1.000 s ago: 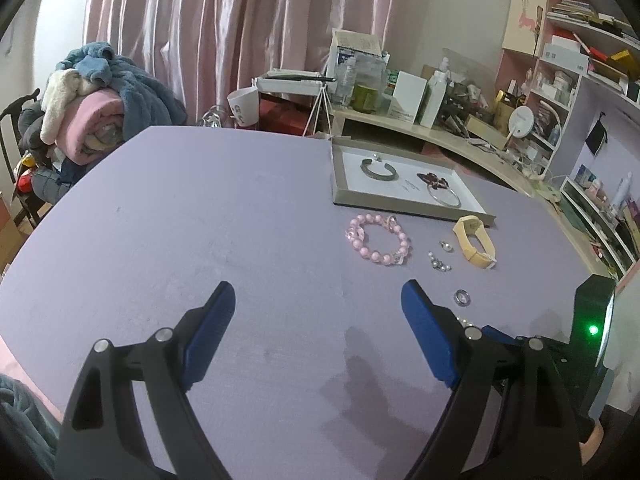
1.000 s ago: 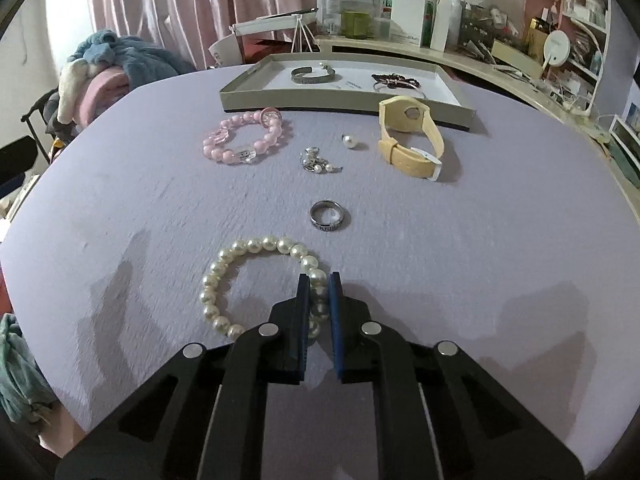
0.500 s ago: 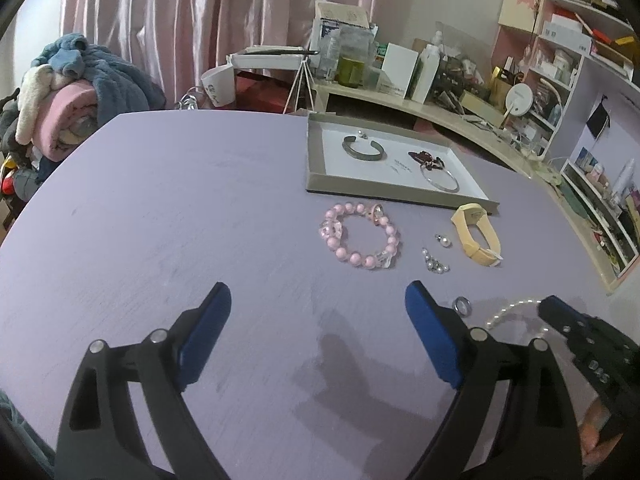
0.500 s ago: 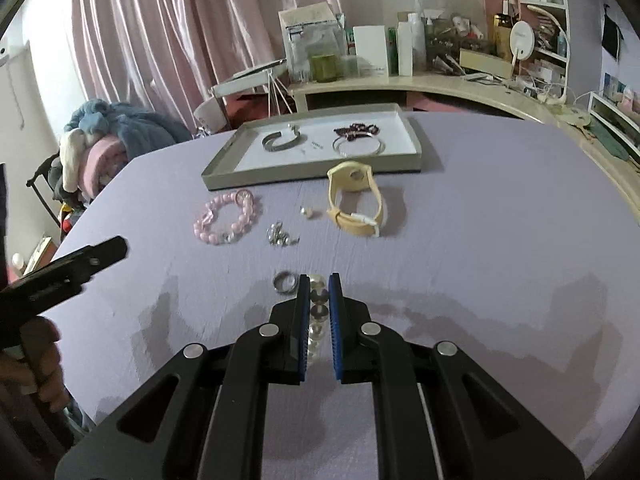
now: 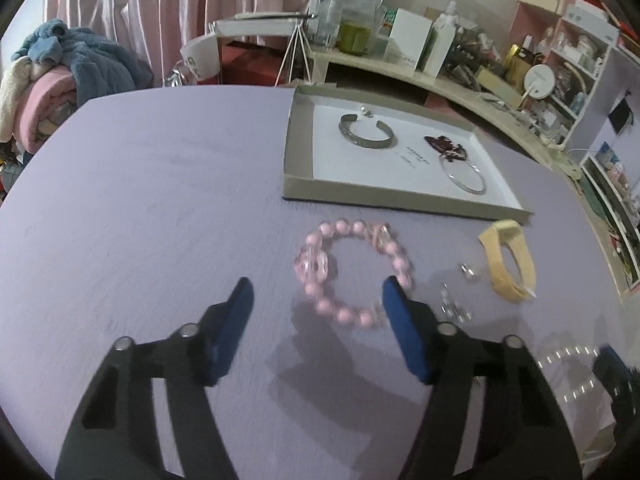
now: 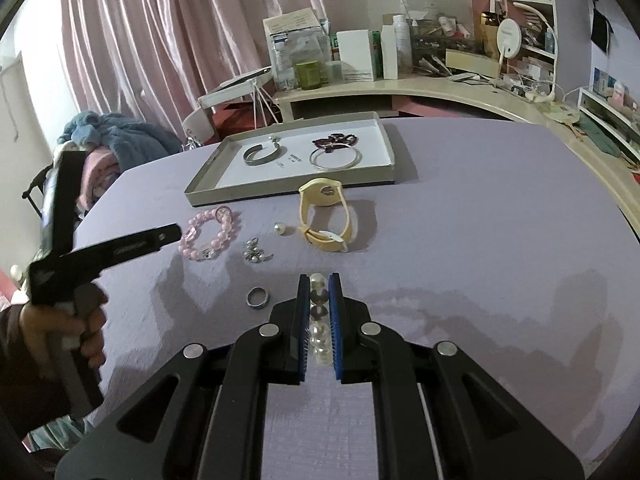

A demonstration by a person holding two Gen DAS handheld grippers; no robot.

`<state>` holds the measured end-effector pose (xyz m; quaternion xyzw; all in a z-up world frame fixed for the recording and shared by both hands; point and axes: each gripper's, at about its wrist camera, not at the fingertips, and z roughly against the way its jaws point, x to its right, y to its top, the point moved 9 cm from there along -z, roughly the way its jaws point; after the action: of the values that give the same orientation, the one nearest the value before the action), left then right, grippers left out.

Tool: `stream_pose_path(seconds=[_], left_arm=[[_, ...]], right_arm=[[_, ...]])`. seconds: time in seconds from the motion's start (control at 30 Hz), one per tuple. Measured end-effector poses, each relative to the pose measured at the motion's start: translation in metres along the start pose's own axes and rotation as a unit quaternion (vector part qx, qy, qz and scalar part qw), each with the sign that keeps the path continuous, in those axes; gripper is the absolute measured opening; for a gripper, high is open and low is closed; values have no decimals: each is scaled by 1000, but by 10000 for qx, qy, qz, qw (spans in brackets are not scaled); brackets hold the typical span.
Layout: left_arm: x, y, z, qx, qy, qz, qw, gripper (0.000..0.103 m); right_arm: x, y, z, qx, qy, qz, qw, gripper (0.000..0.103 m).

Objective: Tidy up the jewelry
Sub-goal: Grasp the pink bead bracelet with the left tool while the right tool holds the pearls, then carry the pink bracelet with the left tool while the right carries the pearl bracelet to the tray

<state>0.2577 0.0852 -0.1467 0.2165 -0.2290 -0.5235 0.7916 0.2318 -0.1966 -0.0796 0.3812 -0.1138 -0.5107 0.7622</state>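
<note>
Right gripper [image 6: 319, 300] pinching pearl bracelet [image 6: 319, 336], lifted clear of purple table [image 6: 480, 240]. Left gripper [image 5: 316, 300] hanging spread over pink bead bracelet [image 5: 356, 272], jaws just closing in, pads not touching beads. Lying near tray [image 6: 208, 184]: yellow watch band [image 6: 324, 216], ring [image 6: 258, 297], small earrings [image 6: 256, 255].

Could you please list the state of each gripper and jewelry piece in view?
Left gripper: open, jaws just closing, nothing between them.
Right gripper: shut on white pearl bracelet.
Pink bead bracelet: loose on table.
Grey shallow tray: holds two bangles.
</note>
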Motion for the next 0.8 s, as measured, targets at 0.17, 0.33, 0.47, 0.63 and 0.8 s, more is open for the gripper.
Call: stream_pose_path(seconds=[0.17, 0.33, 0.47, 0.63, 0.8], left_arm=[[1, 19, -26, -100, 159, -247, 9995, 63], [8, 24, -43, -262, 7, -705, 9972, 57], [17, 19, -50, -326, -92, -1136, 9930, 47], [20, 20, -52, -257, -94, -1312, 9910, 36], [21, 20, -51, -223, -122, -1338, 9907, 13]], right_arm=[[10, 1, 0, -34, -50, -73, 10000, 10], [26, 5, -1, -36, -115, -265, 9996, 10], [36, 9, -1, -35, -137, -449, 9989, 10], [36, 12, -4, -45, -92, -551, 9984, 10], [30, 13, -4, -31, -59, -526, 9986, 10]])
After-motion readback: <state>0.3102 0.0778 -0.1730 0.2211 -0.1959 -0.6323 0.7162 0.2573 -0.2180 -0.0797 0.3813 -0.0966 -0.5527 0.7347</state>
